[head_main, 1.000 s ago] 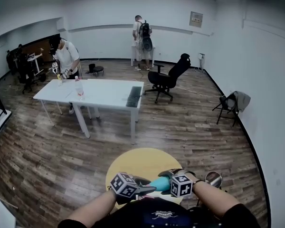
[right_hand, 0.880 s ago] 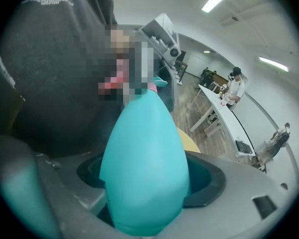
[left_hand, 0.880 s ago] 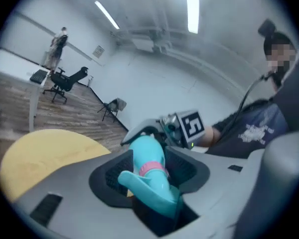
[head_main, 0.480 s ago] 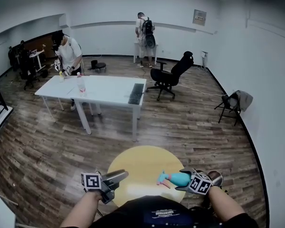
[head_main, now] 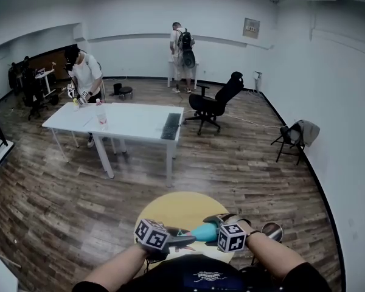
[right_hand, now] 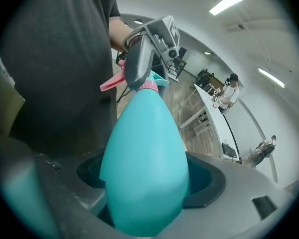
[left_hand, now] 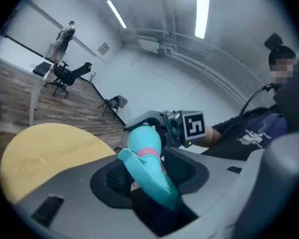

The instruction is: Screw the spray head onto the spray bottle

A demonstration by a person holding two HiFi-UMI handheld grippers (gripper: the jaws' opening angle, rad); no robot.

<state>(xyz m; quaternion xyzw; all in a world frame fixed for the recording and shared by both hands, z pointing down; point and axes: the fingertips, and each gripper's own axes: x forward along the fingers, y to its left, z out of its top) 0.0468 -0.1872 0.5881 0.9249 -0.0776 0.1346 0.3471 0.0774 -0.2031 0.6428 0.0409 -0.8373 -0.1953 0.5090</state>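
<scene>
Over the worktop's (head_main: 170,207) near edge hung the bottle (head_main: 202,232). Its base sat in the right gripper's (head_main: 215,225) fingers, toward the worktop's right side. The spray head (left_hand: 152,178) on its other end pointed left, between the left gripper's (head_main: 184,243) fingers, which had just been closing. Beyond the worktop stood a long table (head_main: 128,117). An office chair (head_main: 214,101) stood beyond and to the right, and a folding chair (head_main: 294,137) farther right.

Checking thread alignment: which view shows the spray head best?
Left gripper view: the spray head sits close and large, with its teal shroud and pink collar clear. Right gripper view: the bottle fills the frame, and only the pink trigger and collar show beyond it. Head view: a small teal patch, no detail.
</scene>
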